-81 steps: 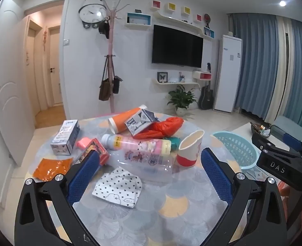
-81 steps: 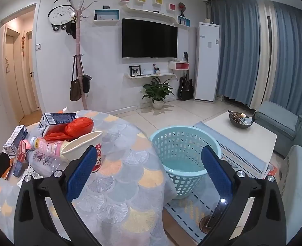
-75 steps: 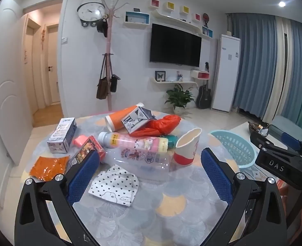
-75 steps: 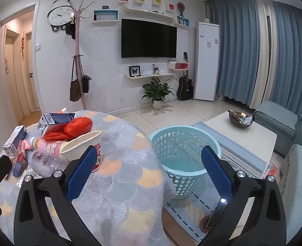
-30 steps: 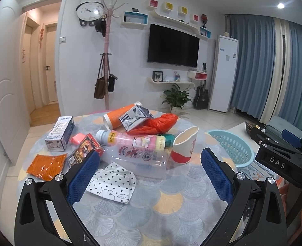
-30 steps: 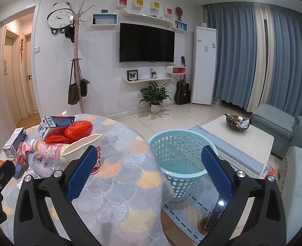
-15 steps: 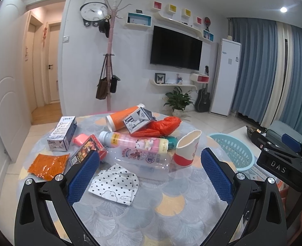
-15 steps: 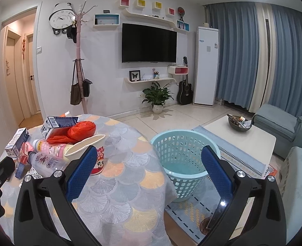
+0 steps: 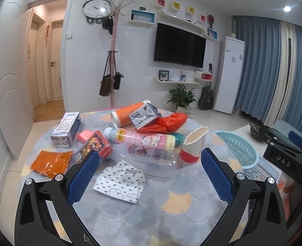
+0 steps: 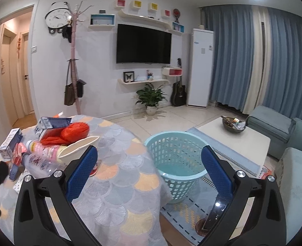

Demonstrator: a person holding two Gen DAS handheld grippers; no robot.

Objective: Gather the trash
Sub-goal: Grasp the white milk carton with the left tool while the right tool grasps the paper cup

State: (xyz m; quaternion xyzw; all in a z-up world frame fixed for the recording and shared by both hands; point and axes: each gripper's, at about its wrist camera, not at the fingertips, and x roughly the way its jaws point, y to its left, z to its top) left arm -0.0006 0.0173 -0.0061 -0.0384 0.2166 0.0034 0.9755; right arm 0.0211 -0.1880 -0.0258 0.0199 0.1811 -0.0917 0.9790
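Note:
Trash lies piled on a round table: a paper cup, a clear plastic bottle, a pink-labelled bottle, a polka-dot wrapper, an orange tube, a red plastic bag, an orange packet and small cartons. My left gripper hovers open just short of the pile, empty. My right gripper is open and empty over the table's right edge, facing a light-blue basket on the floor. The cup shows at its left.
A low white coffee table with a dark bowl stands beyond the basket, and grey-blue sofas sit at right. A striped rug lies under the basket. The other gripper's black body is at the left view's right edge.
Both views have shifted only slightly; the left gripper rose and tilted a little over the pile. Nothing was taken hold of or moved on the table.

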